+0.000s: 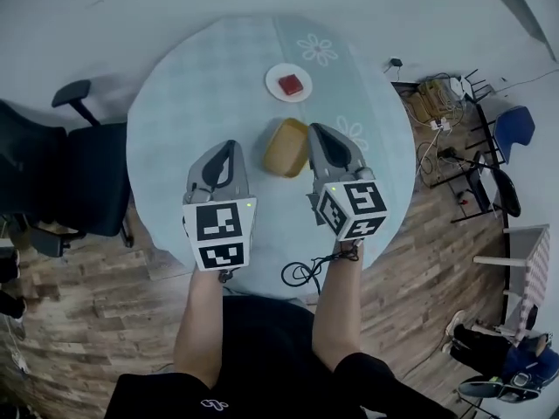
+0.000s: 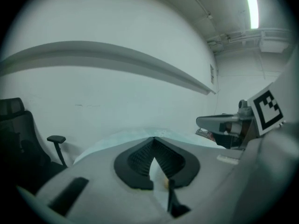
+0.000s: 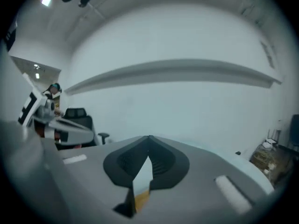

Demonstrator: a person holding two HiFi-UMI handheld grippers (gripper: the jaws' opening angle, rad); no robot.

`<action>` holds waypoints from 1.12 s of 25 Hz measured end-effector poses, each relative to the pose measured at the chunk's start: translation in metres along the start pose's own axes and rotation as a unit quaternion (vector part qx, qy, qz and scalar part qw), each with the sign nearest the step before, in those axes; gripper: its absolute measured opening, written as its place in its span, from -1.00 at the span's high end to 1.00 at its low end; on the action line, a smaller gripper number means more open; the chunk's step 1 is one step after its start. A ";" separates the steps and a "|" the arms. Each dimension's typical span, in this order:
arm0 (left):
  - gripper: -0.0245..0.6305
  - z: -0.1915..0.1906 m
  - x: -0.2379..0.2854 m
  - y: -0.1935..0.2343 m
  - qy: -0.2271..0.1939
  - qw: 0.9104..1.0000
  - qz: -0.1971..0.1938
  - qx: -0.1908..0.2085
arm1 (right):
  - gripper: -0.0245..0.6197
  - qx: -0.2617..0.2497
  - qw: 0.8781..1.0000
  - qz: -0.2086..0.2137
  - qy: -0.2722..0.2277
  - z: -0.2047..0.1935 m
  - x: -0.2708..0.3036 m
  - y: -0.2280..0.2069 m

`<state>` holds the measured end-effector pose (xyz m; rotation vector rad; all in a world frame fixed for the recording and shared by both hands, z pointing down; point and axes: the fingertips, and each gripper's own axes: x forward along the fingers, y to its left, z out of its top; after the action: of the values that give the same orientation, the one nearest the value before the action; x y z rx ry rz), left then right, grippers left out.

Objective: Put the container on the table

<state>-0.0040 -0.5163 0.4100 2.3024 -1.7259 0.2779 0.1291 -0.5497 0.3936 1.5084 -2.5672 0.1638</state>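
Both tools are pressed together at their tips, and neither holds anything. The right tool [image 1: 316, 132] hangs just beside the yellow container [image 1: 286, 147], at its 3 o'clock. The left tool [image 1: 231, 147] is a little apart at its 9 o'clock.

The container sits flat on the round table [image 1: 201, 85], near the middle, so by my reading the setting-down looks done. If it needs any further nudge, I'd spread the right tool first and take the near wall squarely. I'd keep the container level and set it down well short of the table's edge.

Its inside shows plain yellow and seems empty, though the right tool hides part of its right edge. At its 12 o'clock, well apart, a white plate [image 1: 272, 75] carries one red block [image 1: 290, 84].
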 end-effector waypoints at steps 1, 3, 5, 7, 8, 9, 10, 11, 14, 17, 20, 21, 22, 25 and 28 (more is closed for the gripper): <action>0.92 0.008 -0.004 -0.012 -0.013 1.000 -0.006 0.004 | 0.89 0.020 0.999 -0.025 -0.038 0.018 -0.018 -0.010; 0.92 0.018 -0.013 -0.035 -0.033 0.999 -0.020 0.014 | 0.90 0.077 0.990 -0.064 -0.097 0.036 -0.052 -0.030; 0.92 0.024 -0.020 -0.055 -0.043 0.998 -0.031 0.026 | 0.90 0.123 0.982 -0.084 -0.120 0.033 -0.077 -0.045; 0.92 0.027 -0.024 -0.068 -0.046 0.998 -0.035 0.038 | 0.90 0.128 0.981 -0.102 -0.104 0.021 -0.088 -0.057; 0.92 0.029 -0.026 -0.073 -0.046 0.997 -0.036 0.043 | 0.90 0.124 0.982 -0.107 -0.095 0.017 -0.092 -0.061; 0.92 0.031 -0.028 -0.076 -0.047 0.997 -0.036 0.048 | 0.90 0.122 0.982 -0.108 -0.092 0.016 -0.096 -0.063; 0.92 0.033 -0.030 -0.080 -0.049 0.997 -0.036 0.052 | 0.90 0.120 0.983 -0.106 -0.092 0.017 -0.099 -0.063; 0.92 0.035 -0.032 -0.082 -0.050 0.997 -0.035 0.055 | 0.90 0.116 0.983 -0.104 -0.092 0.019 -0.102 -0.063; 0.92 0.038 -0.037 -0.088 -0.051 0.996 -0.033 0.060 | 0.90 0.099 0.986 -0.094 -0.090 0.025 -0.106 -0.060; 0.92 0.038 -0.039 -0.088 -0.049 0.996 -0.027 0.065 | 0.90 0.083 0.989 -0.087 -0.083 0.026 -0.103 -0.056; 0.92 0.037 -0.042 -0.086 -0.048 0.996 -0.022 0.069 | 0.90 0.080 0.990 -0.085 -0.077 0.022 -0.100 -0.053; 0.92 0.037 -0.042 -0.086 -0.048 0.996 -0.020 0.071 | 0.90 0.081 0.990 -0.085 -0.077 0.022 -0.100 -0.053; 0.92 0.037 -0.043 -0.085 -0.047 0.996 -0.019 0.071 | 0.90 0.081 0.990 -0.085 -0.077 0.022 -0.099 -0.053; 0.92 0.036 -0.044 -0.080 -0.047 0.996 -0.014 0.072 | 0.90 0.079 0.991 -0.080 -0.077 0.023 -0.096 -0.050; 0.92 0.037 -0.046 -0.079 -0.047 0.996 -0.011 0.072 | 0.90 0.076 0.992 -0.073 -0.075 0.024 -0.094 -0.046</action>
<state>0.0589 -0.4643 0.3544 2.4722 -1.7770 0.3026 0.2124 -0.4951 0.3528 1.8217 -2.5975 0.2407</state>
